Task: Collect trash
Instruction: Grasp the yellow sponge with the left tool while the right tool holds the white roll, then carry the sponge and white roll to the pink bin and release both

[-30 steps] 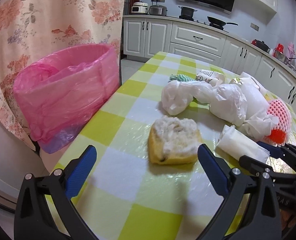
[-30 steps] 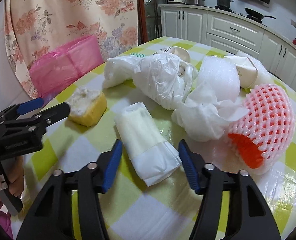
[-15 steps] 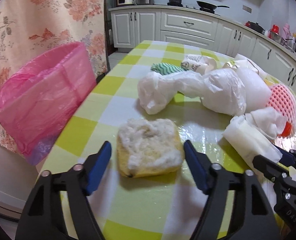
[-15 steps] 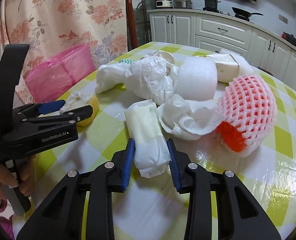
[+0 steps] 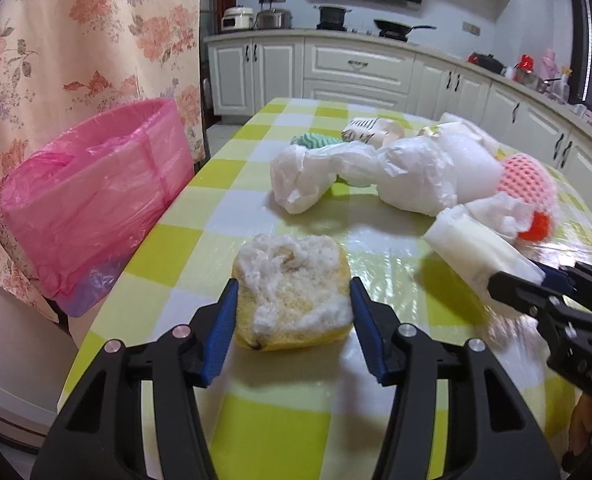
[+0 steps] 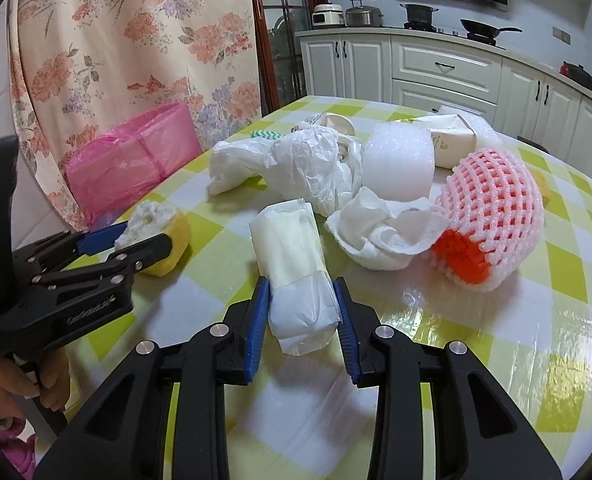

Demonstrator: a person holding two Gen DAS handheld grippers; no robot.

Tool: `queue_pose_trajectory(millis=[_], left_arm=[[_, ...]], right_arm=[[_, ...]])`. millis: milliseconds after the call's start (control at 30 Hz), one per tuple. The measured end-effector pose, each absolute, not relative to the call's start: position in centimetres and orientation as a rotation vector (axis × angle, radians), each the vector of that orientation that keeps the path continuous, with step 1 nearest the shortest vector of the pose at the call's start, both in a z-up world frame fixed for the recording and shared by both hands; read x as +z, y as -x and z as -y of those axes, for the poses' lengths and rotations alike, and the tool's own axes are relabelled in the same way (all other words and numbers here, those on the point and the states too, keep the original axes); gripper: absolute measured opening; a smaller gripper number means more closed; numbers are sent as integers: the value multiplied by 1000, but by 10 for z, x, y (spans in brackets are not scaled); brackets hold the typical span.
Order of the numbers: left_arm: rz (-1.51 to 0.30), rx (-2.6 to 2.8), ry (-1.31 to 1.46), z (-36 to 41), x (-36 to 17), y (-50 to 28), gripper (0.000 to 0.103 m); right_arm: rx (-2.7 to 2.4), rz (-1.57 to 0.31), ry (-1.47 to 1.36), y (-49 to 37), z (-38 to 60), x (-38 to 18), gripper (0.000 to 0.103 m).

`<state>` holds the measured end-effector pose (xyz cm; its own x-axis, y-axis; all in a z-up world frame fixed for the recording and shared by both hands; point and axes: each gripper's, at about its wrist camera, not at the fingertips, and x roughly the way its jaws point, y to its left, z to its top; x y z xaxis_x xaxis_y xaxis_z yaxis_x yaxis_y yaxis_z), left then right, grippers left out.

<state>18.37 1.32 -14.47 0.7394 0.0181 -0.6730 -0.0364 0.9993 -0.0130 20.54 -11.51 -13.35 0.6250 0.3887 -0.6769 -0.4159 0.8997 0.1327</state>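
Observation:
A chunk of yellow peel with white pith (image 5: 292, 264) lies near the table's left edge. My left gripper (image 5: 293, 282) has a blue pad against each side of it, and its jaws are closing on it. The same peel (image 6: 176, 224) shows in the right wrist view, inside the left gripper (image 6: 146, 236). My right gripper (image 6: 301, 282) is shut on the near end of a white wrapped roll (image 6: 288, 240). From the left wrist view, the right gripper (image 5: 516, 278) holds that roll (image 5: 472, 244) at the right. A pink-lined bin (image 5: 96, 200) stands beside the table's left edge.
More trash lies farther back on the yellow-checked table (image 5: 280, 420): a crumpled white plastic bag (image 6: 296, 160), a foam roll (image 6: 400, 164), a tissue (image 6: 384, 236), a pink foam net (image 6: 496, 200) and a paper cup (image 6: 452, 140). A flowered curtain hangs behind the bin (image 6: 132, 160).
The left jaws have come in from wide open until the pads reach the peel's sides. The right jaws have closed onto the white roll.

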Motion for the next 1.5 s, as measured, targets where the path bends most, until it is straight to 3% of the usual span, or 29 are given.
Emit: queue_pose_trajectory(millis=[767,1500], left_arm=[[-565,48,33,-47,-107,-135,53],[-461,257,76,-211,-36,-182,54]], right_arm=[[520,-630,-29,-186,85,-89,34],[691,-609,14,-262,-76,-34,34]])
